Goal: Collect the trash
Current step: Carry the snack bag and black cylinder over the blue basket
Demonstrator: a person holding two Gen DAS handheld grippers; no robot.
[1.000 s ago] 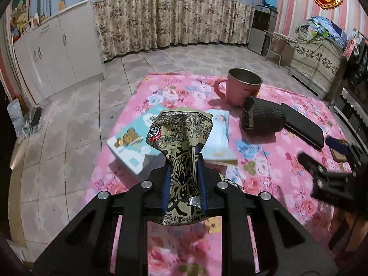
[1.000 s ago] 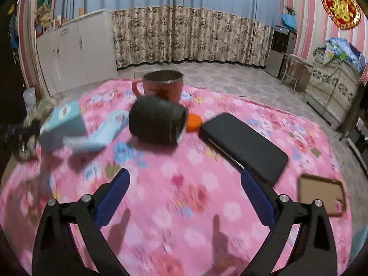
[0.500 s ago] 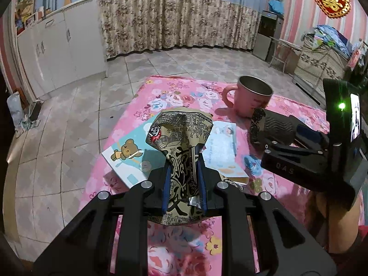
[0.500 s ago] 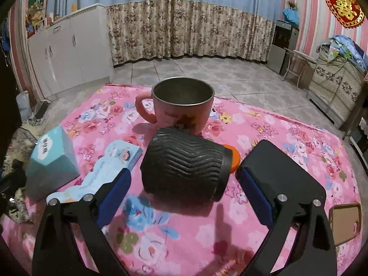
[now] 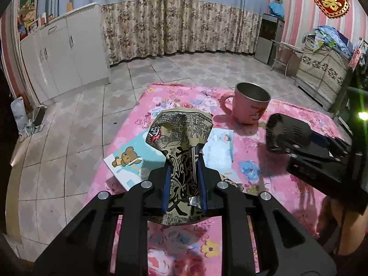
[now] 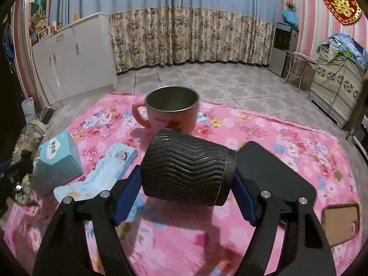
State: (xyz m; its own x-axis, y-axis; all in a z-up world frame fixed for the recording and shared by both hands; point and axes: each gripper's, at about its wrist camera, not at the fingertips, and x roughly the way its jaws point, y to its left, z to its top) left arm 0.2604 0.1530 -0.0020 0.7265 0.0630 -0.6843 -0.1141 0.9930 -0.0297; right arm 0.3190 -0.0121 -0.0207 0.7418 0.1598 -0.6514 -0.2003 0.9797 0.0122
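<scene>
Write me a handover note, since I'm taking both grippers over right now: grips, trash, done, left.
Left gripper: shut on a crumpled snack wrapper, held above the pink tablecloth.
Right gripper: jaws have just been closing around the black ribbed cup, which lies on its side; its ends sit at the blue pads.
Done: wrapper picked up.
Left: secure the cup, then bin both. No bin in view.

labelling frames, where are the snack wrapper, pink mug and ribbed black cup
snack wrapper (image 5: 181, 135), left wrist view, crumpled upper half
pink mug (image 6: 172, 117), right wrist view, front wall
ribbed black cup (image 6: 186, 169), right wrist view, ridged side
</scene>
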